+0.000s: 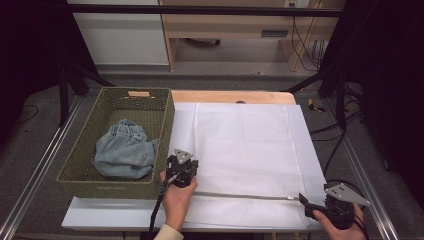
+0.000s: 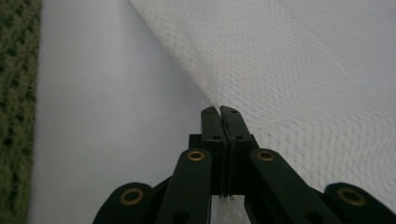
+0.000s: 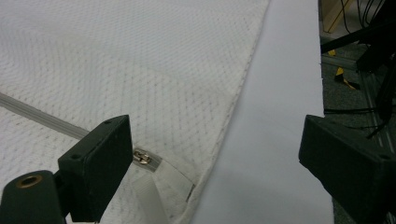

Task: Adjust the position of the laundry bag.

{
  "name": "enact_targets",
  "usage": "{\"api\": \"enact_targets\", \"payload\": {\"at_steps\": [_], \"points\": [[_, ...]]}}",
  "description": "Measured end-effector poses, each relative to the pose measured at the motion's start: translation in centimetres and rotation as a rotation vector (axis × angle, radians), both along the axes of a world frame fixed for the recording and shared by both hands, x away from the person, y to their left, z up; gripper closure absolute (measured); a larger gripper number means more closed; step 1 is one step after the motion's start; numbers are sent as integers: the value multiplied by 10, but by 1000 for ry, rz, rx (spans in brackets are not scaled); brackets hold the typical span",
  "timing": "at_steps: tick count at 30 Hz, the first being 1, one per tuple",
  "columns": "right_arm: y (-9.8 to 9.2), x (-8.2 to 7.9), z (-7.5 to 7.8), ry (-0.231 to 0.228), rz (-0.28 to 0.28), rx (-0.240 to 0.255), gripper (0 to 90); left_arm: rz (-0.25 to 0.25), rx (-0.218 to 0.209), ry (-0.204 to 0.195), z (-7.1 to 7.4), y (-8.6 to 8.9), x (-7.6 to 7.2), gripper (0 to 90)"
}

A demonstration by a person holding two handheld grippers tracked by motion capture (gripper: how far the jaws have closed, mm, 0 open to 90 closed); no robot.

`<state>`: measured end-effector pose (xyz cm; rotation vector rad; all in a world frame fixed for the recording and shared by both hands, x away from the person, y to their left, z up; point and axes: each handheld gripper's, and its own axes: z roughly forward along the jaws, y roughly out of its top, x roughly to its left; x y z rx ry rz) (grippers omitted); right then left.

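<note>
- On the white table sheet in front of me, a white mesh laundry bag is lying flat, its zipper running along the edge nearest me.
- My left gripper is standing at the bag's near left corner, just beside the green woven basket, and my left hand is gripping it from below.
- Its jaws are pressing together on the mesh edge (in the left gripper view the netting is rising into a small peak right at the tips), so I am pinching the bag's left edge there.
- My right gripper is waiting at the near right corner of the table, with my right hand wrapped around its body.
- Its jaws are standing wide apart, one pad hovering over the mesh and the other over the bare sheet; they are gripping nothing.
- Between those pads, the metal zipper pull is sitting at the right end of the zipper, close to the bag's corner (a white fabric tab is lying just below it).
- Inside the basket, a crumpled pair of light blue jeans is resting, well apart from both grippers.
</note>
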<state>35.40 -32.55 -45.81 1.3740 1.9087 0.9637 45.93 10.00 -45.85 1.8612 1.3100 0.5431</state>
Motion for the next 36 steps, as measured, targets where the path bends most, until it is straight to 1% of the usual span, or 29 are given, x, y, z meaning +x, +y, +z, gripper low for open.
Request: {"api": "enact_targets", "payload": {"at_steps": [1,2,4,5,6,8,9,10,11,12,13,14,15,18,21,24,25,26,27,28,29,30,32,33,34,35,36], "points": [[0,0,0,6,-1,2,100,-7,1,12,-1,0,1,838],[0,0,0,8,0,4,99,-9,5,9,-2,0,1,781],[0,0,0,9,3,1,97,-9,3,1,-2,-1,1,618],[0,0,0,8,2,0,97,-2,-5,-12,-1,-2,1,534],[0,0,0,7,1,1,95,-12,-21,-15,0,-2,0,466],[0,0,0,8,-1,3,94,-19,-24,-21,1,-2,0,393],[0,0,0,7,-2,1,93,-51,-40,-26,3,-3,-1,356],[0,0,0,6,-5,1,92,-65,-48,-30,3,-4,-2,329],[0,0,0,2,-6,-2,92,-82,-48,-36,4,-5,-2,299],[0,0,0,2,-6,-2,92,-82,-48,-36,4,-5,-2,270],[-1,-1,1,4,-19,3,96,-109,-54,-41,6,-6,-5,249],[-1,-1,1,4,-19,3,96,-109,-54,-41,6,-6,-5,220],[-3,-2,2,-2,-24,9,106,-128,-50,-51,9,-7,-7,191],[-4,-5,3,-7,-30,16,119,-149,-54,-66,13,-8,-12,139],[-3,-8,3,-9,-27,22,130,-166,-41,-76,17,-7,-16,83],[-1,-11,3,-8,-24,25,140,-177,-40,-79,18,-7,-20,62],[0,-13,3,-9,-21,23,148,-198,-33,-80,18,-8,-23,62],[0,-13,3,-9,-21,23,148,-198,-33,-80,18,-8,-23,63],[0,-14,4,-12,-13,19,198,-202,-39,-78,19,-10,-25,64],[0,-15,4,-10,-4,27,241,-202,-39,-78,19,-10,-25,63],[1,-16,4,-3,0,43,249,-206,-48,-85,19,-11,-28,64],[1,-16,4,0,3,49,258,-210,-52,-89,18,-12,-29,64],[2,-17,4,-3,2,45,264,-219,-48,-85,18,-13,-30,63],[3,-18,5,-4,6,43,281,-230,-54,-84,19,-12,-32,60],[5,-18,6,-1,8,45,287,-237,-73,-88,19,-12,-34,54],[6,-19,6,4,9,45,290,-256,-97,-96,21,-8,-38,49],[7,-19,5,3,12,45,290,-256,-97,-96,21,-8,-38,43]]}}
